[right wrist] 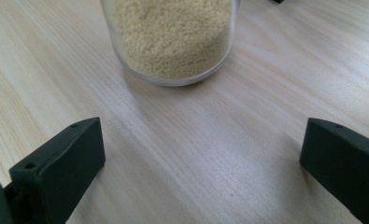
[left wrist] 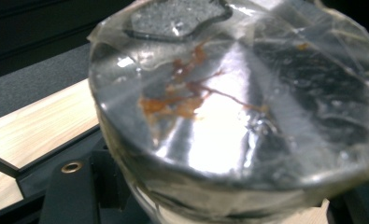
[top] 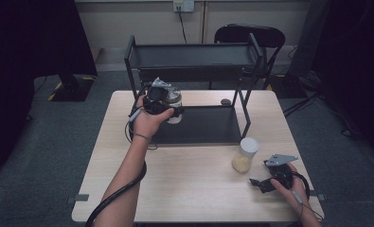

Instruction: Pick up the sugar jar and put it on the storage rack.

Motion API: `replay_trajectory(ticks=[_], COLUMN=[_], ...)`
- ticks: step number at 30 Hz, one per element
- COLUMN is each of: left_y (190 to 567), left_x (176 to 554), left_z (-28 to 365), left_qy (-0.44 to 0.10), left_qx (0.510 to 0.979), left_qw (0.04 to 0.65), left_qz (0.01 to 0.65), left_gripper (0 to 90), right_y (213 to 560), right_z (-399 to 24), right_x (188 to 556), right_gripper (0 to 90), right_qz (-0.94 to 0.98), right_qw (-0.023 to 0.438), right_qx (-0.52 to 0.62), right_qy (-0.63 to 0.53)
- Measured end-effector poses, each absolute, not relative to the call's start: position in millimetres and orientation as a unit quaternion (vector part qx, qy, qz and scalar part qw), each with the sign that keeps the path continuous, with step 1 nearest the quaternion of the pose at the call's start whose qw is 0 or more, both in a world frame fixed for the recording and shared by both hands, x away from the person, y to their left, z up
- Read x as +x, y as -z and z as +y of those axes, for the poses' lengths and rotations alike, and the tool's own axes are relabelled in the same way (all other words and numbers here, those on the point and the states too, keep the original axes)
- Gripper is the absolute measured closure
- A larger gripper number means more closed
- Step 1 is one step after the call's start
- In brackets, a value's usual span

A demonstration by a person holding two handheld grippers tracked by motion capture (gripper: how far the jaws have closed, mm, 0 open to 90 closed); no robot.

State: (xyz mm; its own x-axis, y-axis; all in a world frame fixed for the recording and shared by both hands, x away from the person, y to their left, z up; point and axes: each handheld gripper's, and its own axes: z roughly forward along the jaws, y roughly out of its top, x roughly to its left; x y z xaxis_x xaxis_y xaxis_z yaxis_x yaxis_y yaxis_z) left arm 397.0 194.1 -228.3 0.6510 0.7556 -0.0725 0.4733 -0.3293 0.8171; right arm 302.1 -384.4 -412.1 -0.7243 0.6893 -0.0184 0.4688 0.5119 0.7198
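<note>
While lifted clear of the bench point(top: 194, 189) in the high view, sits clamped in the left gripper point(top: 162, 101): a clear jar point(top: 174, 105) held above the front left corner of the black two-tier rack point(top: 194, 59), over its lower shelf point(top: 208, 125). Jaws closed on that jar, as tight as seen, though mostly hidden behind the person's left hand point(top: 146, 120) and the gripper body. Contents of the jar hard to make out from above. Seen from the left gripper view as a broad foil-like top point(left wrist: 229, 98) under wrinkled clear film, with orange-brown streaks near the middle; blurred, cut off at the right and top edges, and covering the jaws entirely. Below it, a strip of pale bench wood and a dark edge of the rack at lower left.

Rests low on the bench near the front right corner: the right gripper point(top: 262, 183), held in the right hand point(top: 289, 187), jaws spread wide and gripping nothing. Stands just ahead of those jaws, apart from them: a second jar with a white lid point(top: 245, 154), upright on the bench in front of the rack. Shown in the right gripper view as a glass base packed with fine yellow grain point(right wrist: 173, 37), top cut off by the frame, bare wood between it and the two black jaw tips.

Small dark object point(top: 226, 101) at the rear of the lower shelf, too small to identify.
</note>
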Motion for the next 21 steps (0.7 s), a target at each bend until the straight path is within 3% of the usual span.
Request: replay_trajectory(ticks=[21], left_y=[195.0], left_x=[400.1], left_z=[187.4], left_qy=[-0.175], left_qx=[0.797], left_qw=[0.431], left_qz=[0.384], left_gripper=[30.9], right_y=[412.0], right_z=[-384.4], right_x=[302.1], right_gripper=[0.0], right_qz=[0.856], right_qw=[0.153], right_qx=[0.338], right_qy=[-0.36])
